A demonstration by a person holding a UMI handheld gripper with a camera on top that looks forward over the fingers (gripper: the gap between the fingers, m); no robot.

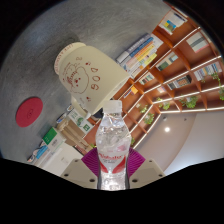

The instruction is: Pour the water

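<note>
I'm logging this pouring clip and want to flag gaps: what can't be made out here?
- Water bottle, gripper view: its base is hidden behind the jaws' pads; the water level is unreadable.
- Gripper: whether both pads press on the bottle is unclear.
- Cream cup: its opening faces away, contents hidden; its print is too small to read.
- Bookshelves: titles too small.

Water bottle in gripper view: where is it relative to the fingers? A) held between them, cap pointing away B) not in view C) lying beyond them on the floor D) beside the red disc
A: the water bottle sits between the pink pads of the gripper, its white cap pointing ahead toward the cream cup with the cartoon print.
</note>
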